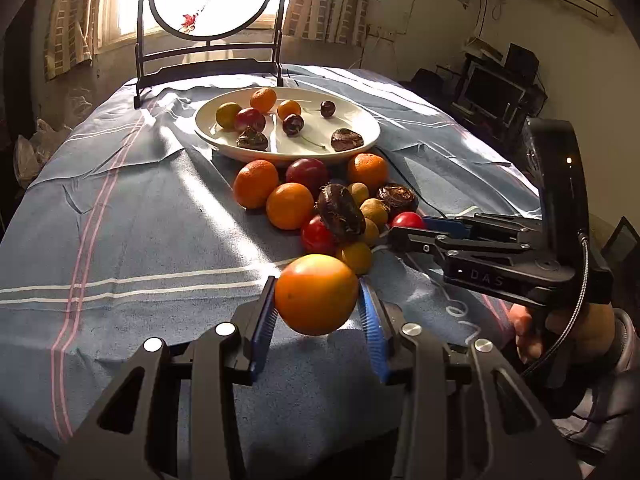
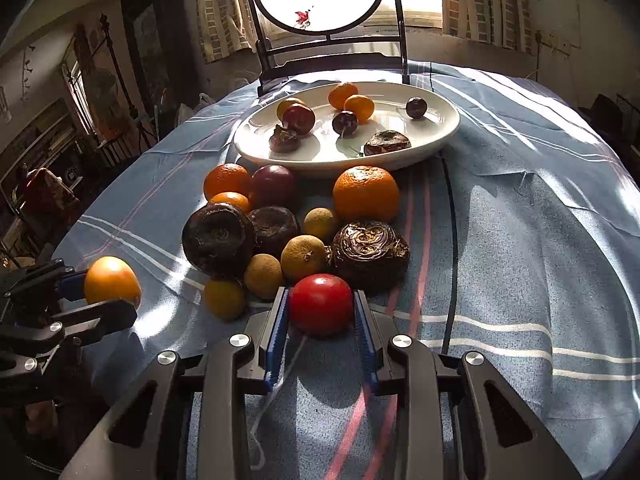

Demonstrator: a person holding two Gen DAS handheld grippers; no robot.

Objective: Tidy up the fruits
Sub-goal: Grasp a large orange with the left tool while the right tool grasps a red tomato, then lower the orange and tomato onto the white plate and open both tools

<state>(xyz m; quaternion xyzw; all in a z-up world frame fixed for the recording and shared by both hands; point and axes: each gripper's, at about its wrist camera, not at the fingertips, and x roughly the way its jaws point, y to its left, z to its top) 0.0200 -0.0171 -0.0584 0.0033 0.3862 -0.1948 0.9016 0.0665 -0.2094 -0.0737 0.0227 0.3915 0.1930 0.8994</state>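
Blue striped cloth (image 1: 140, 220) is covering our sunlit table; we are pinching an orange fruit (image 1: 316, 294) in the left gripper (image 1: 318, 312) and a red fruit (image 2: 321, 304) in the right gripper (image 2: 322, 320).

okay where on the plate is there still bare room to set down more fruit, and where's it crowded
The white plate is bare along its near rim between the two dark chestnuts, and at its right end past the lone cherry. Its left half is crowded, as is the loose fruit pile on the cloth in front.

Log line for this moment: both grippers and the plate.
left gripper: shut on orange fruit | right gripper: shut on red fruit | plate: partly filled | pile: on cloth
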